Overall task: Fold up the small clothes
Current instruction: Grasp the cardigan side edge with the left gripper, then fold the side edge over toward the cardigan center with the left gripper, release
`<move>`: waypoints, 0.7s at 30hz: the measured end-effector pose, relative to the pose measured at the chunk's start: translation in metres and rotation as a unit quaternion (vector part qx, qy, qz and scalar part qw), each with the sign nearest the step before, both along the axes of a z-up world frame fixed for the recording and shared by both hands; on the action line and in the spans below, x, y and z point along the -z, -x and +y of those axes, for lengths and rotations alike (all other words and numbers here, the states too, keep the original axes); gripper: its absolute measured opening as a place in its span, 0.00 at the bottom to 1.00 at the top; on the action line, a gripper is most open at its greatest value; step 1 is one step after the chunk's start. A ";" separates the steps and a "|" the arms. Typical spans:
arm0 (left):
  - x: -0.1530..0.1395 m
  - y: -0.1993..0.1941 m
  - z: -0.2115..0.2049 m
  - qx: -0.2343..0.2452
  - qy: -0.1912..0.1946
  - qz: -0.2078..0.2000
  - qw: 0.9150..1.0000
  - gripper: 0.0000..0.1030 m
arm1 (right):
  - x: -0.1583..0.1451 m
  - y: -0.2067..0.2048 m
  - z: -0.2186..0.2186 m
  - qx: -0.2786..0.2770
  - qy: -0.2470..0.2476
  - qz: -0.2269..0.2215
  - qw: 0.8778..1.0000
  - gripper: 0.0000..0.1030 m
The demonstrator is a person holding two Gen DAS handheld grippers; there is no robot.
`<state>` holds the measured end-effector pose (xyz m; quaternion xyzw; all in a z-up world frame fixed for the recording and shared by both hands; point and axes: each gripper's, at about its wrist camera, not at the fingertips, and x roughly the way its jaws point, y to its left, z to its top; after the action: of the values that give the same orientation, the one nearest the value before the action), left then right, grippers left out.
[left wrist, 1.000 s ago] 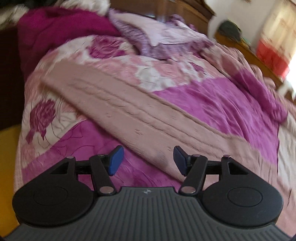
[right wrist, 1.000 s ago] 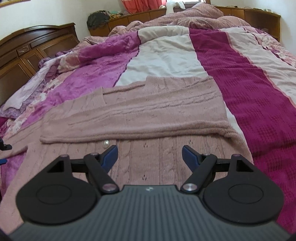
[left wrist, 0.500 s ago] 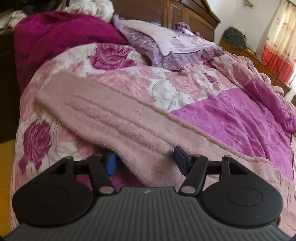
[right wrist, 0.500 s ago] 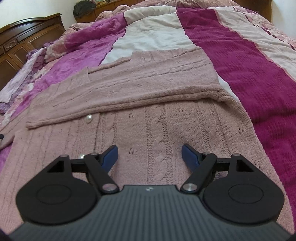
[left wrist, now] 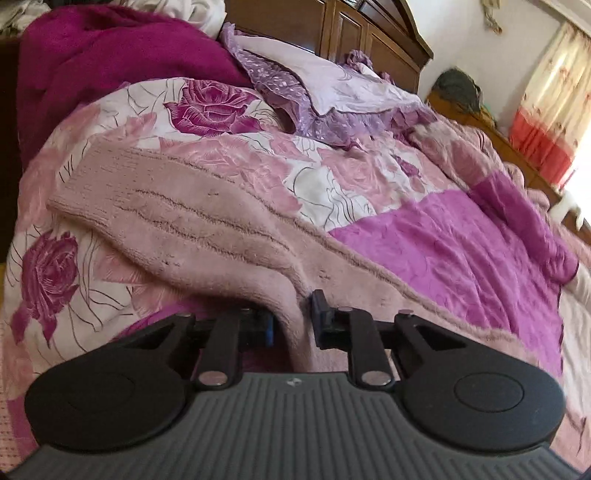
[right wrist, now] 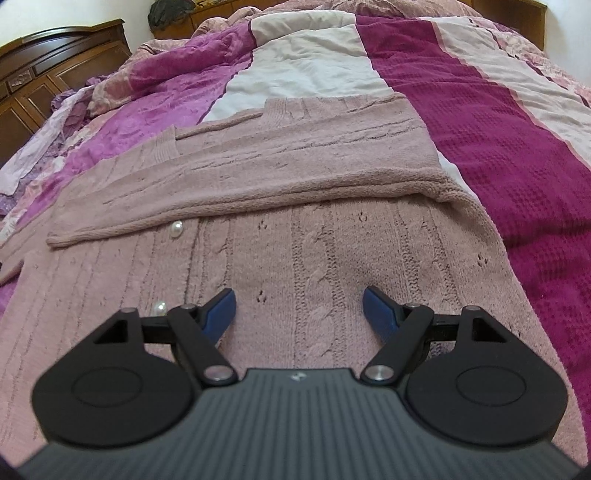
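i had the pink knitted cardigan (right wrist: 332,258) lying flat on the bed's patchwork quilt (right wrist: 517,147), its body under my right gripper (right wrist: 299,306) and one sleeve already folded across the chest. my right gripper hovered low over the cable-knit front with its blue pads (right wrist: 376,304) spread wide and nothing between them; two pearl buttons (right wrist: 176,229) showed along the placket to its left. through the left wrist camera, the other sleeve (left wrist: 177,218) ran away from me over the rose-printed part of the quilt (left wrist: 214,107), its cuff at the far left. my left gripper (left wrist: 291,321) was closing on a fold of that sleeve near the shoulder, the knit bunched up between the pads and already pinched there. a lilac pillow (left wrist: 332,85) sat against the wooden headboard (left wrist: 351,33) beyond.
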<state>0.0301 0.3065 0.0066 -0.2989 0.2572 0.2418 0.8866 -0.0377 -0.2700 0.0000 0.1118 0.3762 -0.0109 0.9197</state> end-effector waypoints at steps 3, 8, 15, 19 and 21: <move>-0.006 -0.002 0.000 0.013 -0.009 -0.005 1.000 0.19 | 0.001 -0.001 0.000 0.000 -0.003 0.003 1.000 0.75; -0.034 0.010 -0.008 0.035 -0.012 -0.066 0.997 0.09 | 0.001 0.000 -0.002 0.003 -0.012 -0.005 1.000 0.75; -0.096 0.018 -0.043 0.089 -0.037 -0.156 0.983 0.08 | -0.008 0.009 -0.008 0.016 -0.028 -0.027 0.999 0.75; -0.125 0.018 -0.076 0.132 -0.047 -0.185 0.973 0.08 | -0.013 0.011 -0.009 0.016 -0.025 -0.032 0.999 0.75; -0.140 0.017 -0.098 0.158 -0.059 -0.195 0.966 0.08 | -0.016 0.011 -0.010 0.017 -0.023 -0.034 0.999 0.75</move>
<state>0.0128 0.2086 0.1462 -0.2425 0.1085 0.0505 0.9627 -0.0490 -0.2799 0.0159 0.1394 0.3427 -0.0141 0.9289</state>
